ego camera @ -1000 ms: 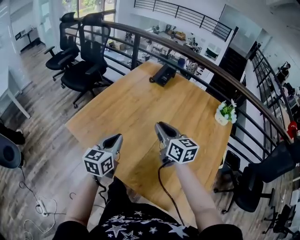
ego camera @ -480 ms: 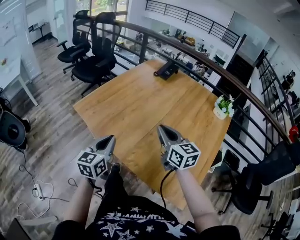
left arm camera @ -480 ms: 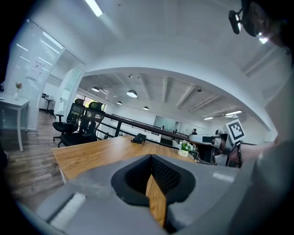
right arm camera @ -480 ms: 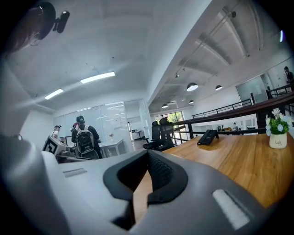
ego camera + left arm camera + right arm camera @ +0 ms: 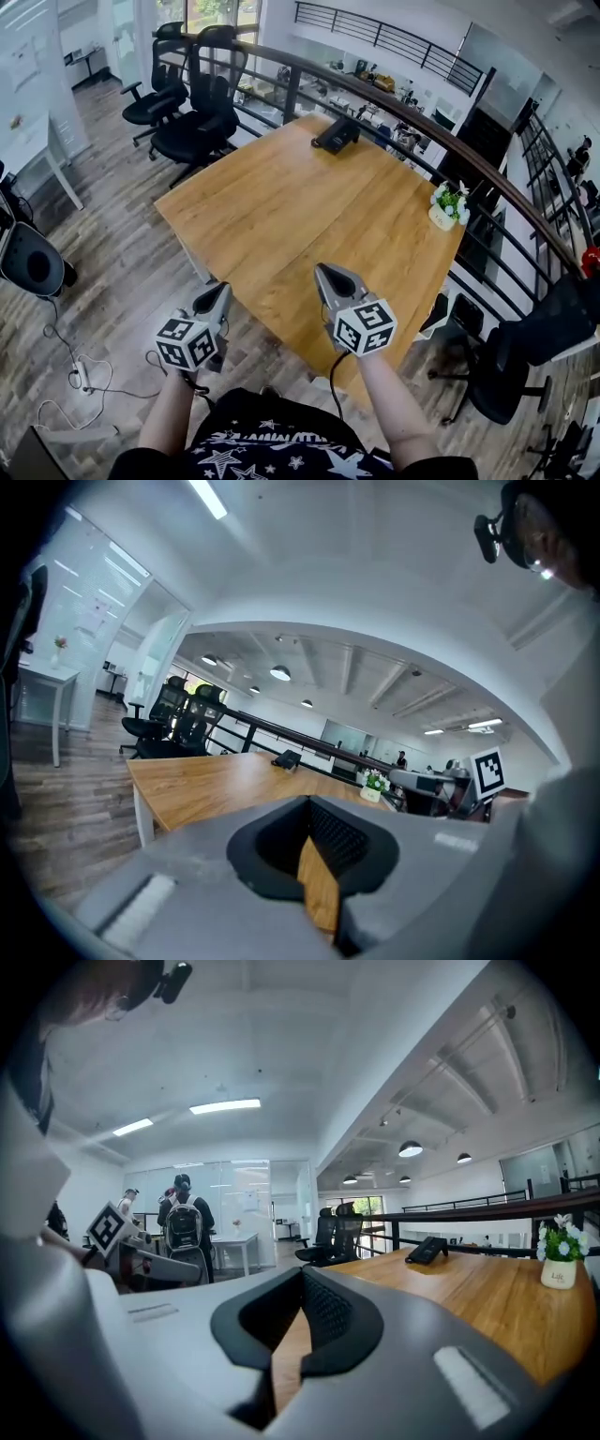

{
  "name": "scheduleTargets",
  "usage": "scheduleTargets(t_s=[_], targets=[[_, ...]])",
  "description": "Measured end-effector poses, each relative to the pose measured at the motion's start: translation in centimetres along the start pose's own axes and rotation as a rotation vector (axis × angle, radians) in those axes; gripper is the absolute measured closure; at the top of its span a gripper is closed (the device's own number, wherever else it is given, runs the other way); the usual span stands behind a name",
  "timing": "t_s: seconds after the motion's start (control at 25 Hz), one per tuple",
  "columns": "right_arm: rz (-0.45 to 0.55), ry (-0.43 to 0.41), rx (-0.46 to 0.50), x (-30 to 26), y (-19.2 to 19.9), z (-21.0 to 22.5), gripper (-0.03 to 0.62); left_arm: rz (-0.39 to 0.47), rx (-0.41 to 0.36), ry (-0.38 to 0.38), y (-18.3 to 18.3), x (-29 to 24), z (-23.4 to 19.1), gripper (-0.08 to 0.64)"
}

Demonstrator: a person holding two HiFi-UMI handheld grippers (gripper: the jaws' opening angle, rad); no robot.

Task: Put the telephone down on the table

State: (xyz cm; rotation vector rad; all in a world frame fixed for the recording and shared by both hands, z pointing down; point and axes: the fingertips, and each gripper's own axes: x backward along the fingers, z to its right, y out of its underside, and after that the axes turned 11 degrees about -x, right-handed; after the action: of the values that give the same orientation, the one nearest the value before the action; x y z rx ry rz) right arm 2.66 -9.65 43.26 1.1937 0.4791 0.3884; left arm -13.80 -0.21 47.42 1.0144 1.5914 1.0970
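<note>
The black telephone (image 5: pixel 336 136) lies at the far end of the wooden table (image 5: pixel 309 216), close to the railing. It shows small in the left gripper view (image 5: pixel 286 758) and the right gripper view (image 5: pixel 427 1250). My left gripper (image 5: pixel 217 292) is shut and empty, out over the floor just off the table's near corner. My right gripper (image 5: pixel 323 274) is also shut with nothing in it, over the table's near edge. Both point roughly level toward the far end, a long way from the telephone.
A small potted plant (image 5: pixel 448 204) stands at the table's right edge. Black office chairs (image 5: pixel 197 112) stand at the far left, another chair (image 5: pixel 525 356) at the right. A railing (image 5: pixel 422 122) curves behind the table. Cables (image 5: pixel 84 375) lie on the floor. A person with a backpack (image 5: pixel 183 1227) stands off to the side.
Both grippers have drawn back from the table toward its near edge; the left one is now over the floor. The telephone has not moved.
</note>
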Motion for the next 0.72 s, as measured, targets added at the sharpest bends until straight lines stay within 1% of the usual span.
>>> scheduleTargets(t_s=[0.12, 0.24, 0.48, 0.72], targets=[[-0.011, 0.025, -0.032, 0.8, 0.9, -0.5, 0.594, -0.01, 0.034, -0.016, 0.8, 2.0, -0.8, 0.557], [-0.029, 0.025, -0.053, 1.6, 2.2, -2.1, 0.594, -0.025, 0.037, -0.019, 1.9, 4.6, -0.5, 0.557], [-0.063, -0.001, -0.068, 3.1, 5.0, -8.1, 0.594, -0.036, 0.018, -0.038, 2.9, 11.3, -0.1, 0.557], [-0.115, -0.015, -0.032, 5.7, 7.9, -13.5, 0.594, -0.059, 0.023, -0.033, 5.1, 17.1, 1.7, 0.557]])
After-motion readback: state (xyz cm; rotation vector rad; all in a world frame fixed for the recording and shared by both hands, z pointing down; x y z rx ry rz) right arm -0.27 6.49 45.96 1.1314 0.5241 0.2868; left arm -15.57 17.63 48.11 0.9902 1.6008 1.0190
